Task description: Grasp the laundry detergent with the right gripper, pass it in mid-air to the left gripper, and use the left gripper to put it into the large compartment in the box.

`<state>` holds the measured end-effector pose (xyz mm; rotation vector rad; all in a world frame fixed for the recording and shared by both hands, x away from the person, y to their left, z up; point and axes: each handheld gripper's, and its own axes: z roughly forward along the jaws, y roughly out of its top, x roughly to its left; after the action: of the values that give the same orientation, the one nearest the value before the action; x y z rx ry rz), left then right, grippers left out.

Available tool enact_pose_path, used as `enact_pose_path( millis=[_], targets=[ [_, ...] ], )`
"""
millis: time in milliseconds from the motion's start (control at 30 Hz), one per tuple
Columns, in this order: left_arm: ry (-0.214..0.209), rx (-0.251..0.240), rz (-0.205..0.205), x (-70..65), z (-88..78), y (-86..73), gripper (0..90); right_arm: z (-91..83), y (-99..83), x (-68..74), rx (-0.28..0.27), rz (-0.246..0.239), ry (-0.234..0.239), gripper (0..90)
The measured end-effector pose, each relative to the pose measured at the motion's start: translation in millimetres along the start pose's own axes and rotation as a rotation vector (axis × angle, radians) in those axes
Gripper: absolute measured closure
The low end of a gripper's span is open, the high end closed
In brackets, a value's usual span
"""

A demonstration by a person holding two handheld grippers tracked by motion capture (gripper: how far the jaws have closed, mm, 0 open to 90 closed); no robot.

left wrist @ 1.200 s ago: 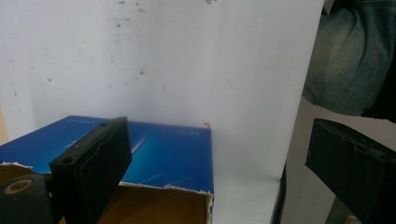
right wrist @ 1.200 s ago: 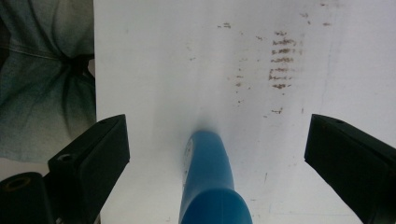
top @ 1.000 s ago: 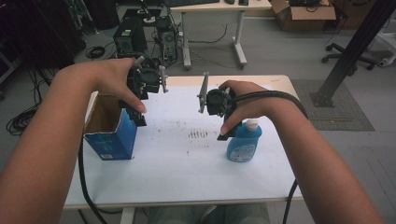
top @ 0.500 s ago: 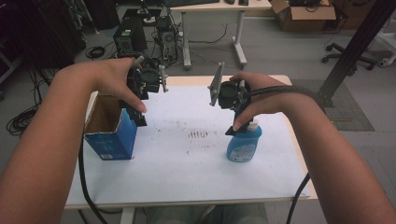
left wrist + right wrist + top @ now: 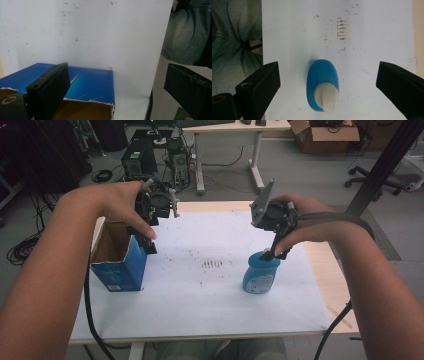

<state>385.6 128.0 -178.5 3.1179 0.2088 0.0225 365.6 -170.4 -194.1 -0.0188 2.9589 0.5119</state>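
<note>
- A person sits at a table [image 5: 310, 270] covered by a white sheet [image 5: 200, 295], holding a two-jaw gripper in each hand.
- The landmark is a blue bottle [image 5: 261, 275] with a white cap [image 5: 326, 96], standing upright on the sheet.
- The right gripper [image 5: 272, 254] hangs directly above the bottle. In the right gripper view its jaws are spread wide to either side of the cap and touch nothing.
- Well to the left of the bottle stands an open blue cardboard box [image 5: 118, 257], its top torn open.
- The left gripper [image 5: 150, 247] hovers over the box's edge nearest the bottle. Its jaws are wide apart and hold nothing.
- Judged from this, the work has barely begun: the bottle is not yet gripped or lifted, and everything remains to be done.
- Between box and bottle the sheet bears only faint brown smudges [image 5: 212, 264]; nothing blocks the way.
- Beyond the table are desks, cables and a cardboard carton.
</note>
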Motion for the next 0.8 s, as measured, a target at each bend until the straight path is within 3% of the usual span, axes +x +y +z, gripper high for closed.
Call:
enact_pose_path(
  millis=[100, 300, 433, 533, 800],
  targets=[
    [-0.001, -0.003, -0.004, 0.5, 0.4, 0.3, 6.9, -2.2, -7.2, -0.1, -0.018, 0.011, 0.005, 5.6],
    [-0.003, -0.005, -0.004, 1.3, -0.2, 0.9, 6.9, -7.3, -28.6, 0.9, -0.14, 0.036, -0.009, 5.2],
    [-0.005, -0.002, -0.006, 1.6, 0.0, 0.9, 6.9, -7.5, -39.0, 1.4, -0.18, 0.044, -0.015, 4.8],
    [-0.008, -0.005, -0.009, 1.7, -0.1, 0.4, 6.9, -5.7, -51.8, 2.1, -0.263, 0.054, -0.008, 4.6],
    [-0.009, -0.009, -0.018, 2.0, -1.0, -1.7, 6.9, 1.0, -72.2, 1.9, -0.359, 0.075, -0.006, 4.4]
  ],
)
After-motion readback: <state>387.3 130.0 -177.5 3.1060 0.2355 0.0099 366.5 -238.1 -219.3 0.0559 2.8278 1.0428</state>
